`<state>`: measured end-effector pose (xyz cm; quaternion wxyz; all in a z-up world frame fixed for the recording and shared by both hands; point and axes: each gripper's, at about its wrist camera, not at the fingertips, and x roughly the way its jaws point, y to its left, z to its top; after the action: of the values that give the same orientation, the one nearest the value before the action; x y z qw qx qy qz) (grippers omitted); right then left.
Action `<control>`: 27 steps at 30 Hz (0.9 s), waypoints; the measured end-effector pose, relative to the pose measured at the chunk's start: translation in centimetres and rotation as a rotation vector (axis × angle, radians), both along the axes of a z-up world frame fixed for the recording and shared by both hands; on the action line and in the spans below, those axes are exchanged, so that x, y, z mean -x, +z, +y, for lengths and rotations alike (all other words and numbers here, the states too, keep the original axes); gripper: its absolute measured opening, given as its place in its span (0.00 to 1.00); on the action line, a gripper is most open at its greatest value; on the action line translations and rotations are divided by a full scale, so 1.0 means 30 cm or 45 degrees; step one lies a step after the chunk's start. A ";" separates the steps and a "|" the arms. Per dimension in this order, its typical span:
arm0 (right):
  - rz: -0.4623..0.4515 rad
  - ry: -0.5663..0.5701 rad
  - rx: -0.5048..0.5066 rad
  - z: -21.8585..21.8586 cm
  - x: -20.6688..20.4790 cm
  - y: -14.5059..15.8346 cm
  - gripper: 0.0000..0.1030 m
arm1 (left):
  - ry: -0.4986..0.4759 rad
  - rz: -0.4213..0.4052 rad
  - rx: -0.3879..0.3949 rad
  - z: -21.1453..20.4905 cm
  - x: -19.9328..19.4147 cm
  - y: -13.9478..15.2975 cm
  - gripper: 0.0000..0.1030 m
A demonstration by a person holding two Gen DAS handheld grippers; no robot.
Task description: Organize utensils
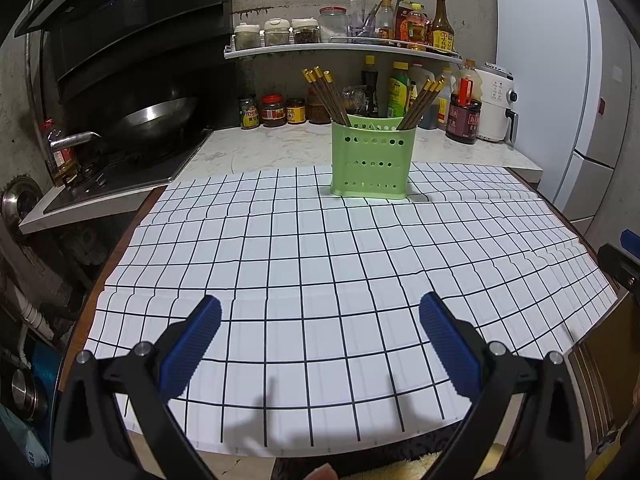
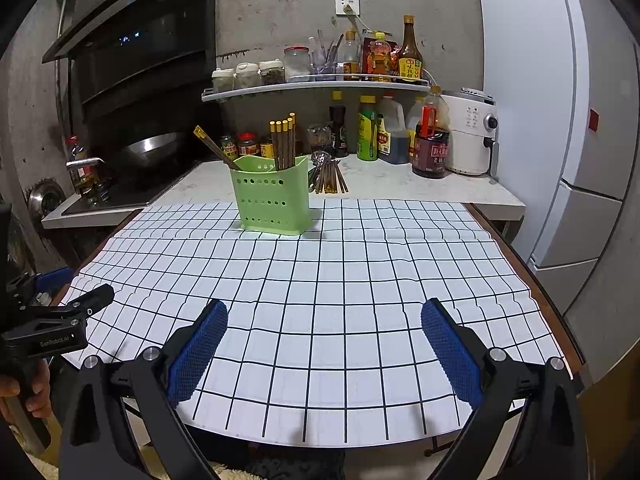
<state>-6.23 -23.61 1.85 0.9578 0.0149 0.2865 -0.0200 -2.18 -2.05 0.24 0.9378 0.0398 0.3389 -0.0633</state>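
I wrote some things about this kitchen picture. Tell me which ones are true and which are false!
1. The green holder stands upright on the checked cloth. True.
2. The holder is empty. False: chopsticks with gold tips stick up out of it.
3. Both grippers are open and hold nothing. True: the left gripper and the right gripper have their blue fingers wide apart over the cloth.
4. More chopsticks and a spoon lie on the counter behind the holder. True, seen from the right wrist camera.
5. The wok sits on the checked cloth. False: it is on the stove at the left.
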 end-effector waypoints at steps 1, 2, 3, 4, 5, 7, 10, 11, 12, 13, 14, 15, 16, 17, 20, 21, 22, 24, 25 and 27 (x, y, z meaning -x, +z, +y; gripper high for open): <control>0.001 0.000 -0.001 -0.001 0.000 0.000 0.94 | -0.001 -0.001 0.001 0.000 0.000 0.000 0.94; 0.001 0.000 0.000 0.000 0.000 0.000 0.94 | -0.001 -0.001 -0.002 0.000 0.000 -0.001 0.94; 0.001 -0.002 -0.001 -0.001 0.000 -0.002 0.94 | 0.000 -0.001 -0.003 0.000 -0.002 -0.002 0.94; 0.001 -0.003 -0.001 -0.002 0.000 -0.002 0.94 | -0.001 -0.001 -0.003 -0.001 -0.002 -0.003 0.94; 0.000 -0.005 -0.003 -0.004 0.001 -0.002 0.94 | -0.001 -0.001 -0.003 -0.001 -0.002 -0.003 0.94; -0.001 -0.007 -0.004 -0.005 0.002 -0.003 0.94 | -0.001 -0.001 -0.006 -0.001 -0.001 -0.004 0.94; 0.000 -0.012 -0.007 -0.005 0.000 -0.006 0.94 | -0.004 0.002 -0.006 -0.004 -0.003 -0.004 0.94; 0.001 -0.012 -0.008 -0.006 0.001 -0.007 0.94 | -0.005 0.003 -0.007 -0.005 -0.003 -0.004 0.94; 0.003 -0.013 -0.008 -0.007 -0.003 -0.007 0.94 | -0.005 0.003 -0.006 -0.004 -0.003 -0.004 0.94; 0.003 -0.013 -0.008 -0.007 -0.001 -0.008 0.94 | -0.005 0.005 -0.006 -0.003 -0.004 -0.005 0.94; 0.004 -0.014 -0.009 -0.008 -0.002 -0.009 0.94 | -0.005 0.005 -0.006 -0.003 -0.004 -0.005 0.94; 0.004 -0.014 -0.009 -0.008 -0.001 -0.009 0.94 | -0.002 0.004 -0.007 -0.005 -0.006 -0.005 0.94; 0.005 -0.015 -0.010 -0.008 -0.003 -0.009 0.94 | 0.000 0.000 -0.013 -0.007 -0.006 -0.005 0.94; 0.006 -0.015 -0.011 -0.008 -0.003 -0.010 0.94 | -0.001 -0.001 -0.020 -0.010 -0.007 -0.006 0.94; 0.008 -0.016 -0.012 -0.008 -0.004 -0.012 0.94 | -0.008 -0.010 -0.035 -0.016 -0.008 -0.013 0.94; 0.009 -0.016 -0.012 -0.009 -0.004 -0.012 0.94 | -0.016 -0.013 -0.040 -0.017 -0.009 -0.016 0.94; 0.011 -0.016 -0.013 -0.011 -0.005 -0.015 0.94 | -0.022 -0.014 -0.037 -0.016 -0.010 -0.019 0.94; 0.019 -0.020 -0.015 -0.013 -0.009 -0.022 0.94 | -0.027 -0.008 -0.029 -0.015 -0.013 -0.022 0.94; 0.024 -0.022 -0.017 -0.016 -0.014 -0.026 0.94 | -0.028 -0.005 -0.027 -0.013 -0.017 -0.025 0.94; 0.027 -0.024 -0.016 -0.021 -0.027 -0.032 0.94 | -0.028 0.007 -0.030 -0.014 -0.025 -0.029 0.94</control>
<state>-5.41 -24.25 0.87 0.9543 0.0232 0.2966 -0.0272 -1.42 -2.47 -0.64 0.9356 0.0545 0.3419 -0.0697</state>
